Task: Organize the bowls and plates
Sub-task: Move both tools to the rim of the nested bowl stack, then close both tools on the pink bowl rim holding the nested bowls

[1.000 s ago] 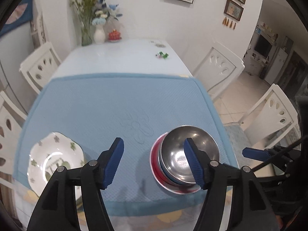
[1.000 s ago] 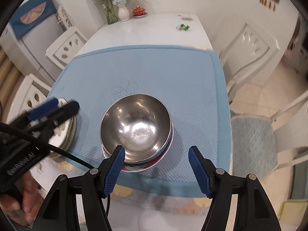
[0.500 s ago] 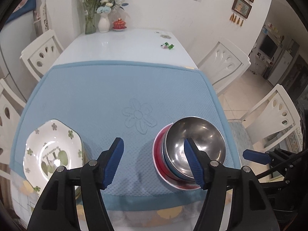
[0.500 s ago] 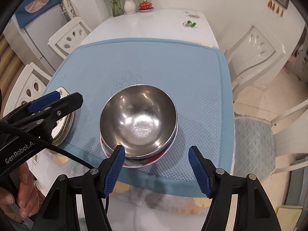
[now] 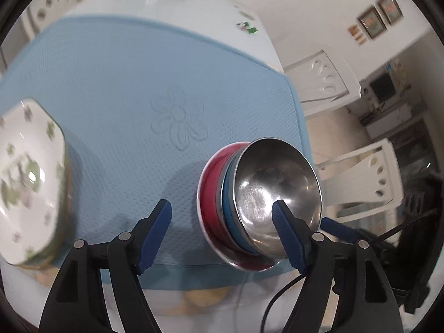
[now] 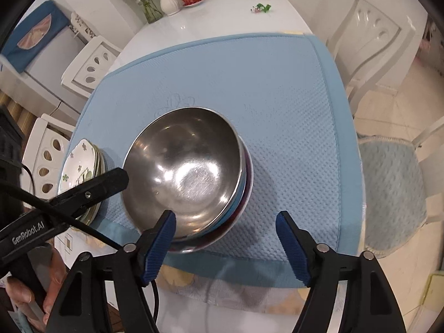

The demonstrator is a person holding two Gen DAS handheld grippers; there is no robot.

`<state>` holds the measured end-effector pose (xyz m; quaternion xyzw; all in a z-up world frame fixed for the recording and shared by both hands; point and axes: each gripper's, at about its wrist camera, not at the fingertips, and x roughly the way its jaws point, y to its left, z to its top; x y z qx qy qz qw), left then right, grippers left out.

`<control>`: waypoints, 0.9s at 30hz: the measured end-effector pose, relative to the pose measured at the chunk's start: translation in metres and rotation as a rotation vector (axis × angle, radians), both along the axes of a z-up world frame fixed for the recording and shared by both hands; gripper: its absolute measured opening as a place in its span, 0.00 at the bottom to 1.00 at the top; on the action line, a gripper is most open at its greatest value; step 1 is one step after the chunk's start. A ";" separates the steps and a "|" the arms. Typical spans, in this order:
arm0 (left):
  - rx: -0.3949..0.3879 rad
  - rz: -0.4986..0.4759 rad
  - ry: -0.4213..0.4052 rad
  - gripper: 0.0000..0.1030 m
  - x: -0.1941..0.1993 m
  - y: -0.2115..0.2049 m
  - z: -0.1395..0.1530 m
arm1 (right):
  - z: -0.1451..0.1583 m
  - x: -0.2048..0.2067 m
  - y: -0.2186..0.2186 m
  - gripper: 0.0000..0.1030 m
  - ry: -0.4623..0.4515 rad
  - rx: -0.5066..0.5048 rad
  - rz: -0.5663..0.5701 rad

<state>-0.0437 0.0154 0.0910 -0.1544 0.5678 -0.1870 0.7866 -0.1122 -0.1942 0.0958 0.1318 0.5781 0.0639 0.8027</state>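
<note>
White tabletop (image 6: 222, 25) carries a blue mat (image 6: 277, 88). Bowl stack (image 6: 188, 177) sits at its near edge, plate stack (image 5: 27, 183) well left. Left hand-held gripper (image 5: 222, 230) and right hand-held gripper (image 6: 226, 242) have descended; jaws just widened, holding nothing. A two-sided grasp of the stack appears imminent.

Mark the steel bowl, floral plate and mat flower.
steel bowl (image 6: 188, 172), right wrist view, inner bottom.
floral plate (image 5: 25, 183), left wrist view, face centre.
mat flower (image 5: 179, 123), left wrist view, embossed centre.

The floral plate (image 5: 26, 186) is smeared by motion blur and cut off at the left edge; bowls under the steel bowl (image 6: 183, 172) are mostly hidden, count can't be told
</note>
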 end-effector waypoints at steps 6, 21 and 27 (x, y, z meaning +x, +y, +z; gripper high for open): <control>-0.034 0.028 0.055 0.71 0.006 -0.001 -0.020 | -0.020 0.013 -0.017 0.74 0.044 0.094 -0.046; -0.008 0.021 0.085 0.65 0.015 -0.020 -0.046 | -0.062 0.028 -0.024 0.72 0.115 0.258 -0.090; -0.078 0.027 0.144 0.43 0.014 -0.012 -0.060 | -0.065 0.032 -0.015 0.56 0.105 0.311 -0.059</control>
